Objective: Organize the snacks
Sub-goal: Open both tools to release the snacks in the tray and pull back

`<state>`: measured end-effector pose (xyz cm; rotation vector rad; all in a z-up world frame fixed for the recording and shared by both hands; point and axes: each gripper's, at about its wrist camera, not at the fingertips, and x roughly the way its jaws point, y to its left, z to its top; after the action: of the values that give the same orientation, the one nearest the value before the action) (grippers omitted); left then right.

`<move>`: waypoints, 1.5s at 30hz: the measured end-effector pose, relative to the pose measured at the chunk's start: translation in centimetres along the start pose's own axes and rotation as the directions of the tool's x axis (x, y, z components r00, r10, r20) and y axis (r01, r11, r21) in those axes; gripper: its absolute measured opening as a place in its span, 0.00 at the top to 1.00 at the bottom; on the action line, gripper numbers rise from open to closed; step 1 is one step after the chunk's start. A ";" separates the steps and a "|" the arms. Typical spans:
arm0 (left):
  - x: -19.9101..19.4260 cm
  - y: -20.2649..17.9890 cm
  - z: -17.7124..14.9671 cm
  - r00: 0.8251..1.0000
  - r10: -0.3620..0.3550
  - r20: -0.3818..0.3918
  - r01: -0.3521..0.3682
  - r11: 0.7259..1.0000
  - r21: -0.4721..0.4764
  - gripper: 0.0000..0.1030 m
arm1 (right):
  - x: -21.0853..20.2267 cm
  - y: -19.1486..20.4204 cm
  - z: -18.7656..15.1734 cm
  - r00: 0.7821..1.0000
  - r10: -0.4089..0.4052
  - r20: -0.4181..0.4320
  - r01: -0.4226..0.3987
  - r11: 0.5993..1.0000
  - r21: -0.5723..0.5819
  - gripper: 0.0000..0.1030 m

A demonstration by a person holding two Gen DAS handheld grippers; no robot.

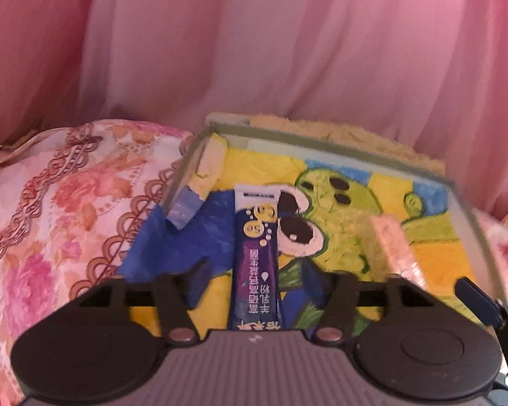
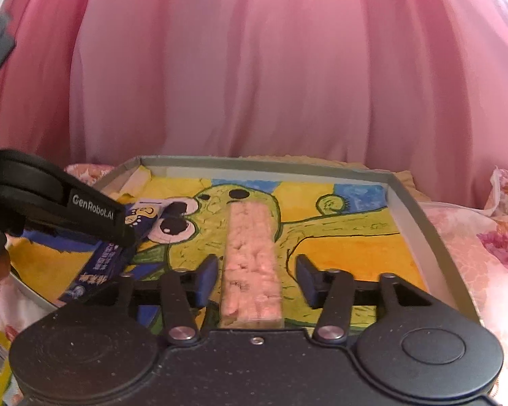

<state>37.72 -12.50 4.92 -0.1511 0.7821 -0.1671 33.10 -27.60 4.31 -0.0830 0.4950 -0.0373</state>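
Release step, I judge: both tongs, the left gripper (image 1: 264, 277) and right gripper (image 2: 256, 279), gape, gripping nothing, purple sachet (image 1: 255, 257) and pink bar (image 2: 252, 260) lying between their pads at 12 o'clock in the tray (image 2: 420, 237); next, back both out without nudging the 2 snacks.

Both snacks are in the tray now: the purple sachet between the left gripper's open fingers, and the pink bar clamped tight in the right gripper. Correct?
Not quite. The right gripper is open too: the right wrist view shows gaps between its fingers and the pink bar. The purple sachet and the tray are as stated.
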 end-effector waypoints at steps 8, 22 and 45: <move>-6.6 0.0 0.3 0.990 0.012 0.140 -0.016 0.999 0.031 0.02 | -5.6 -1.9 2.9 0.995 -0.038 0.096 0.031 0.997 0.074 0.06; -16.9 0.7 -7.1 0.957 0.026 0.289 -0.058 0.993 0.106 0.00 | -18.1 -2.6 1.5 0.978 -0.024 0.207 0.006 0.996 0.085 0.01; -25.2 3.1 -22.9 0.953 0.034 0.300 -0.114 0.961 0.253 0.00 | -30.3 2.0 -10.5 0.990 -0.025 0.138 0.022 1.000 0.022 0.01</move>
<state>4.13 -5.99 5.62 0.1099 0.4615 -0.1729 1.51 -24.67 9.26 -0.0712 0.3552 -0.0593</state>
